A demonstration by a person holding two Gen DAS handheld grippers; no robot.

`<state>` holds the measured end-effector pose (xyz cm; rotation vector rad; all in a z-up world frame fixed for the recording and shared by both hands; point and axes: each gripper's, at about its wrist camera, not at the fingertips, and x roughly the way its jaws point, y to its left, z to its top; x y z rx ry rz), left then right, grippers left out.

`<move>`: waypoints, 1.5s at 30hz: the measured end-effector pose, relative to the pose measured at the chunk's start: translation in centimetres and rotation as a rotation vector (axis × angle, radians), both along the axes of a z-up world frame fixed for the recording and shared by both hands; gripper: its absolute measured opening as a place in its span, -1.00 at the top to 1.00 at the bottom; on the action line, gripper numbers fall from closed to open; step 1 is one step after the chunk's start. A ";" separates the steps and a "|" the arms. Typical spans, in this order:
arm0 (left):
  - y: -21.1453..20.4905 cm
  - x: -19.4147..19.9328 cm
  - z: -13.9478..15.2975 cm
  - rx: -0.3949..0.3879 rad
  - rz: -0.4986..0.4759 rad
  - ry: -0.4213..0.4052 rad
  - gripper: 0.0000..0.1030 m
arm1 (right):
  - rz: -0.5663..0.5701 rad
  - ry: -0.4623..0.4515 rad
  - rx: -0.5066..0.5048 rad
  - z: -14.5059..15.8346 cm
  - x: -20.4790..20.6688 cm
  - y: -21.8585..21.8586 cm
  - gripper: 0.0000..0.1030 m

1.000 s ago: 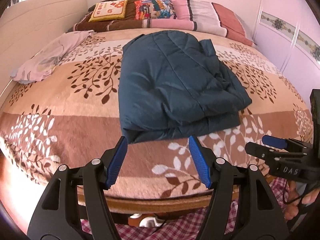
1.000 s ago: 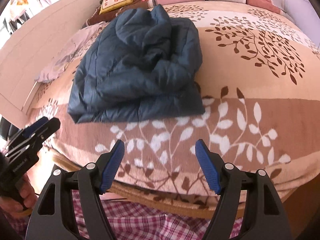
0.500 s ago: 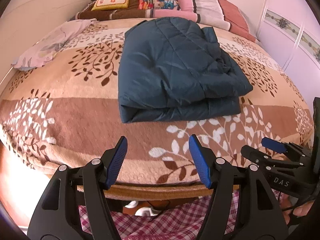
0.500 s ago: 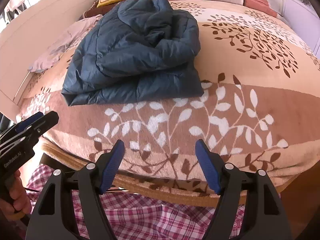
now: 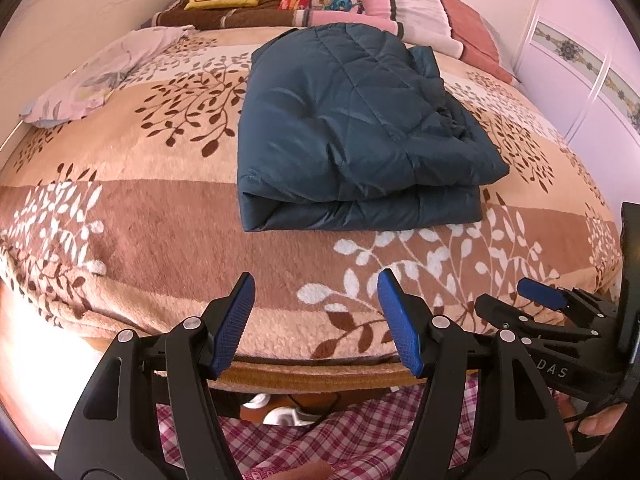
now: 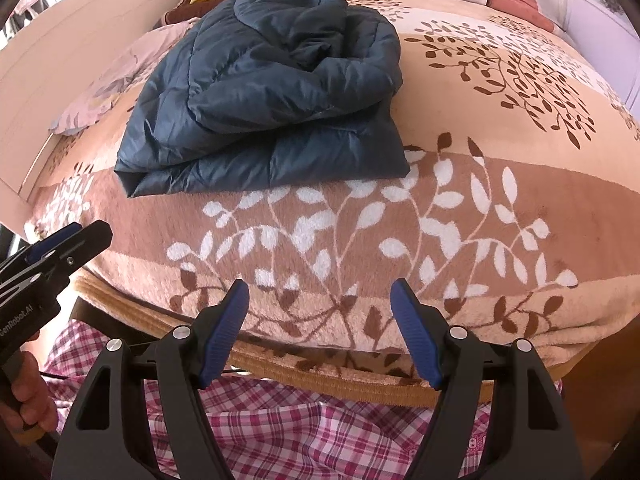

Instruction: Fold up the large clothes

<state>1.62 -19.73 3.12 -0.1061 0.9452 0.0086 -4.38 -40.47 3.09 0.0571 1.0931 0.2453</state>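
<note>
With my left gripper and right gripper both spread apart and empty at the blanket edge, the folded blue jacket lies ahead of both, so I'd retreat cleanly without snagging its near fold.
</note>
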 end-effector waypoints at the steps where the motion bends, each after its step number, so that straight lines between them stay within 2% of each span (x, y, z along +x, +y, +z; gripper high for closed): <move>1: 0.0 0.0 0.0 -0.001 0.000 0.002 -0.23 | 0.001 0.001 -0.001 0.0 0.0 0.0 -0.40; 45: 0.0 0.0 -0.5 -0.002 -0.001 0.019 -0.23 | 0.021 0.001 -0.015 -0.2 0.0 0.2 -0.40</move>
